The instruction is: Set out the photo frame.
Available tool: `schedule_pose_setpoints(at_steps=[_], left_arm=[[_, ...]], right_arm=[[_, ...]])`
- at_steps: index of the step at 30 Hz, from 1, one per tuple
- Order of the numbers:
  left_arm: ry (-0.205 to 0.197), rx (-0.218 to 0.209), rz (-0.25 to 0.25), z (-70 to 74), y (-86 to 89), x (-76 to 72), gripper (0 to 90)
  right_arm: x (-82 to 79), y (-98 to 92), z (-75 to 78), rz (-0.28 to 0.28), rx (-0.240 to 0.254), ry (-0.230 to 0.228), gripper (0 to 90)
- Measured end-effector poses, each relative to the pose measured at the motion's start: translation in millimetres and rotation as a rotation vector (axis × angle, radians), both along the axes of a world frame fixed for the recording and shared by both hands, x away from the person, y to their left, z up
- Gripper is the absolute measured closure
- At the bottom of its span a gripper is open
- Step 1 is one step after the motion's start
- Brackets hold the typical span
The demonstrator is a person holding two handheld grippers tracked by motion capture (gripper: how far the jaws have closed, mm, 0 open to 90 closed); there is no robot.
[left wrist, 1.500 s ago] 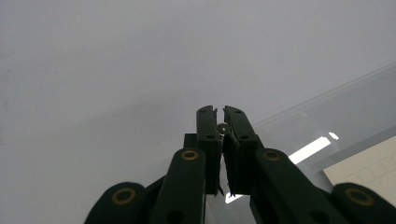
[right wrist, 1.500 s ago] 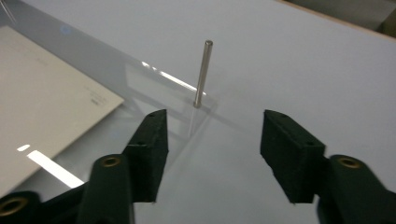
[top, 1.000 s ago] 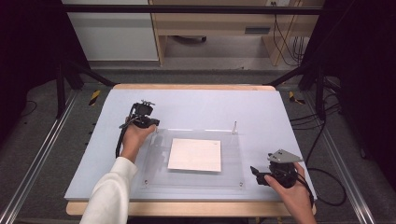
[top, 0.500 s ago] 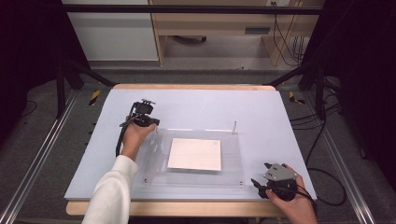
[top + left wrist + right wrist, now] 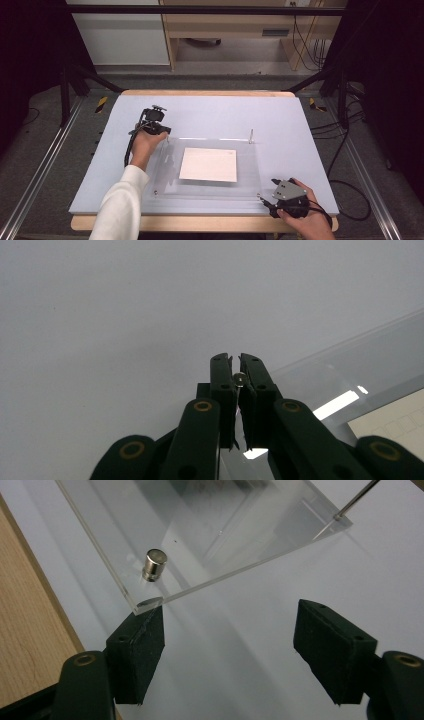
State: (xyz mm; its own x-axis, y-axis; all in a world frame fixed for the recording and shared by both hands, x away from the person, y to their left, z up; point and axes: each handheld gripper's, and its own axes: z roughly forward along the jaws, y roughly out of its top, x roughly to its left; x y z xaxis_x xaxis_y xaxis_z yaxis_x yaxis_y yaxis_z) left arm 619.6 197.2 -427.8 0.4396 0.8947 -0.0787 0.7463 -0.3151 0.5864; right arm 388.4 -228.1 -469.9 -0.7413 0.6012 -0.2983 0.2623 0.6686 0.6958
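A clear acrylic sheet (image 5: 250,165) lies flat on the pale table over a white paper (image 5: 209,164). At its far-left corner my left gripper (image 5: 165,134) is shut on a small metal stud (image 5: 239,379), pinched between the tips of my left gripper (image 5: 236,371). My right gripper (image 5: 264,201) is at the near-right corner. In the right gripper view my right gripper (image 5: 230,630) stands open, having just been closing, with nothing between the jaws. The sheet's corner (image 5: 145,602) sits just above its left jaw, beside a metal stud (image 5: 155,564).
A thin metal pin (image 5: 251,136) stands upright at the sheet's far-right corner. The table's wooden front edge (image 5: 210,224) runs just below my right hand. Cables trail off the table at the right. Metal frame rails flank both sides.
My right hand has come down toward the near edge and slightly left, to the sheet's near-right corner. The left hand and its gripper have stayed put.
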Motion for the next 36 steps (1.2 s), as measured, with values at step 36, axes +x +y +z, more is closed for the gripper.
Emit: schedule_pose_setpoints(at_steps=[36], left_arm=[[-0.002, -0.033, -0.001, -2.7, 3.4, 4.7, 84.5]], right_arm=[[-3.5, 21.9, 8.1, 0.103, 0.067, -0.158, 41.2]])
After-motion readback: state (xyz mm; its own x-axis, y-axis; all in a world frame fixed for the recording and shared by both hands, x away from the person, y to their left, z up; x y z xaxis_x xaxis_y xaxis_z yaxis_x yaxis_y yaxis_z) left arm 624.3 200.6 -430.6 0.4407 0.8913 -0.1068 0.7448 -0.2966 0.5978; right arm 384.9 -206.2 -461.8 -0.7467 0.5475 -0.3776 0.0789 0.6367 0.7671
